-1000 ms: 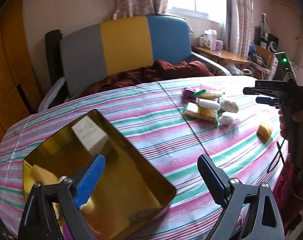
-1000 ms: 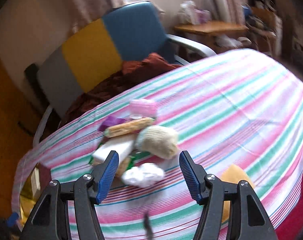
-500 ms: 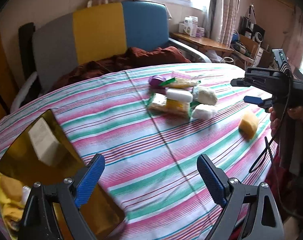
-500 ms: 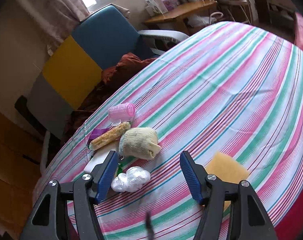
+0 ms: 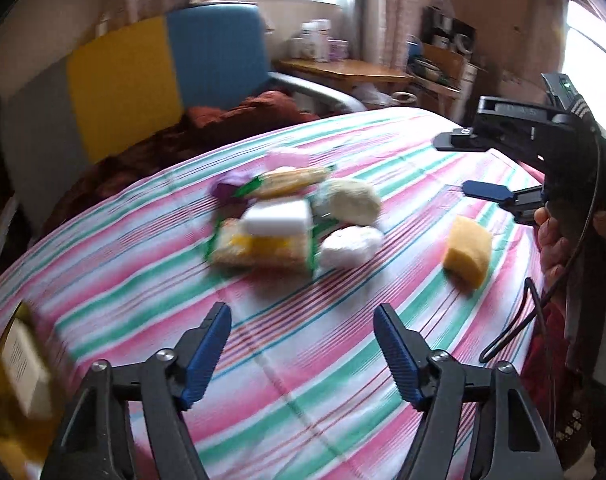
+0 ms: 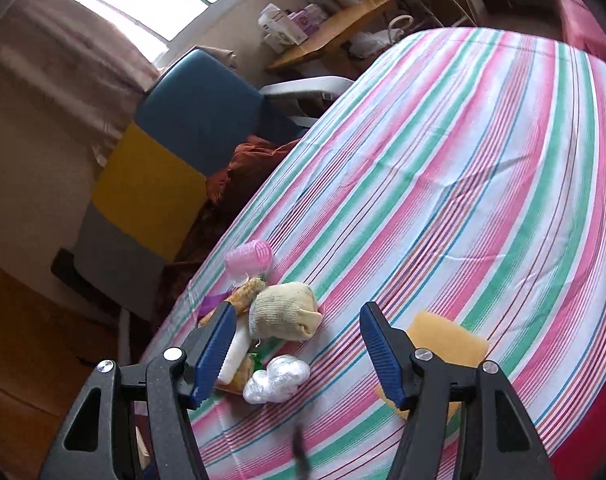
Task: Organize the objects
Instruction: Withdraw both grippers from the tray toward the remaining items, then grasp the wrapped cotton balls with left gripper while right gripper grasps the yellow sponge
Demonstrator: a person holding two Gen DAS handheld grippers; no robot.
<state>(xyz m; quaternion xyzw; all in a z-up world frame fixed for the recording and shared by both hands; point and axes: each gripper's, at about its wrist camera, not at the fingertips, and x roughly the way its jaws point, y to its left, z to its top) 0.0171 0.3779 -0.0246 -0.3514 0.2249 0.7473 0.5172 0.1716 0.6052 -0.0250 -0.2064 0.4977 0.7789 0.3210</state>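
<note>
A heap of small items lies mid-table: a white block (image 5: 277, 216) on a green-edged snack packet (image 5: 263, 250), a rolled beige sock (image 5: 353, 200), a crumpled clear wrap (image 5: 351, 246) and a pink roller (image 6: 250, 258). Off to the right lies a yellow sponge (image 5: 467, 250). My left gripper (image 5: 303, 346) hovers short of the heap, its jaws closing with nothing between them. My right gripper (image 6: 297, 346) hangs open above the sock (image 6: 285, 312) and wrap (image 6: 277, 378), empty; the sponge (image 6: 447, 338) sits by its right finger. In the left wrist view the right gripper (image 5: 463, 168) is at the far right.
A gold tray (image 5: 7, 408) holding a white box (image 5: 23, 364) sits at the table's left edge. A striped cloth (image 5: 343, 360) covers the table. Behind it stands a grey, yellow and blue chair (image 5: 143, 76) with a rust blanket. A hand (image 5: 555, 236) and a cable are on the right.
My left gripper has swung right, away from the gold tray and toward the heap, and its jaws have narrowed. The right gripper has rolled, tilting its view; its opening looks unchanged.
</note>
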